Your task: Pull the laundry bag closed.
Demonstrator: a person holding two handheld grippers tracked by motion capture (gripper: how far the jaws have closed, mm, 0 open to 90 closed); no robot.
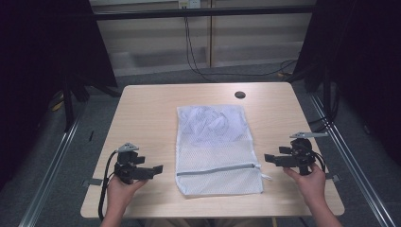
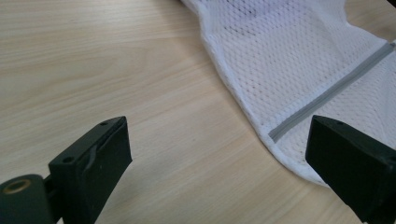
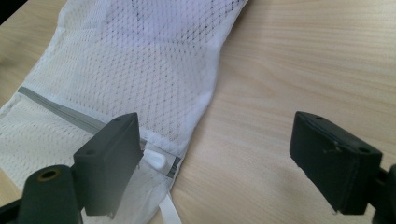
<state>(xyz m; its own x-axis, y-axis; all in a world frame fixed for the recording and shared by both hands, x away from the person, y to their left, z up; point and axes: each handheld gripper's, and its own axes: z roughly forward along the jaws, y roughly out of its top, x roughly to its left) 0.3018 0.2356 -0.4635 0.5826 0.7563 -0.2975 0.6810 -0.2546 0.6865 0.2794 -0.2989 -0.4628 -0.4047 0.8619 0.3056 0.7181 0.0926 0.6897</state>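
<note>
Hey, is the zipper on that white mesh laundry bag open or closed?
Closed: the grey zipper runs unbroken across the white mesh laundry bag, and its white pull sits at the end.

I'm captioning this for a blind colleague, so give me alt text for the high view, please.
A white mesh laundry bag with a closed grey zipper lies flat in the middle of a light wooden table. A person's hands hold a black left gripper and right gripper on either side, both open and pointing inward at the bag without touching it.
</note>
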